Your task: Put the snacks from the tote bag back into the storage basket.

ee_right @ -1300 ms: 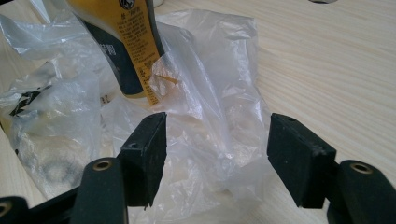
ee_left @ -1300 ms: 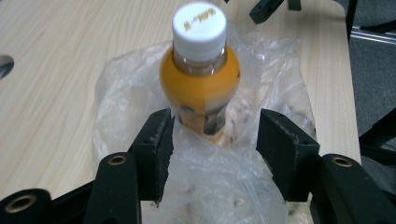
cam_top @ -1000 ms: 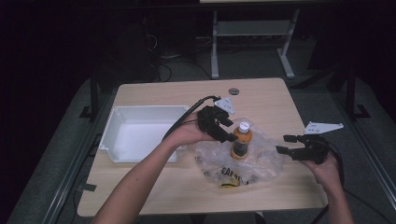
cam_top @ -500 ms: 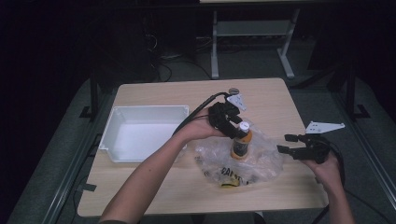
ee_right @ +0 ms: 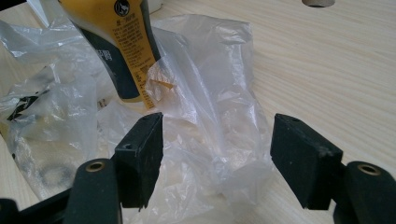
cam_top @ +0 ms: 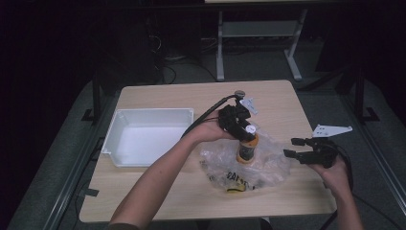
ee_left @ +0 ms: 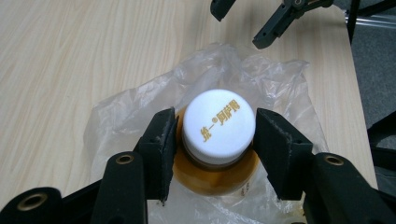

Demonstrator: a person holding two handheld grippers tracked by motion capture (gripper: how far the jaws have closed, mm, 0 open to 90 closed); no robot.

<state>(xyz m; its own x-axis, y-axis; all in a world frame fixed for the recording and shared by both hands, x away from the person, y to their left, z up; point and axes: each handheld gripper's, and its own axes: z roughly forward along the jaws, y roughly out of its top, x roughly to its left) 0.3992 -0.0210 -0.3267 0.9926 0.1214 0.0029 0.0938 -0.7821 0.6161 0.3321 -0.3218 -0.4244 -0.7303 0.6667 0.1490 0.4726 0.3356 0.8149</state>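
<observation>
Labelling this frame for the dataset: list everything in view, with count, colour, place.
Orange drink bottle with white screw cap: 1, orange and white, upright on the plastic bag, right of table centre.
Crumpled clear plastic bag: 1, transparent with dark print, under and around the bottle.
White rectangular plastic tray: 1, white, left part of the table.
Small round grey disc: 1, grey, near the far table edge.
Light wooden table: 1, pale wood.
Left hand-held gripper: 1, black, jaws either side of the bottle cap, just been closing, slight gaps showing.
Right hand-held gripper: 1, black, open over the bag's right edge.
</observation>
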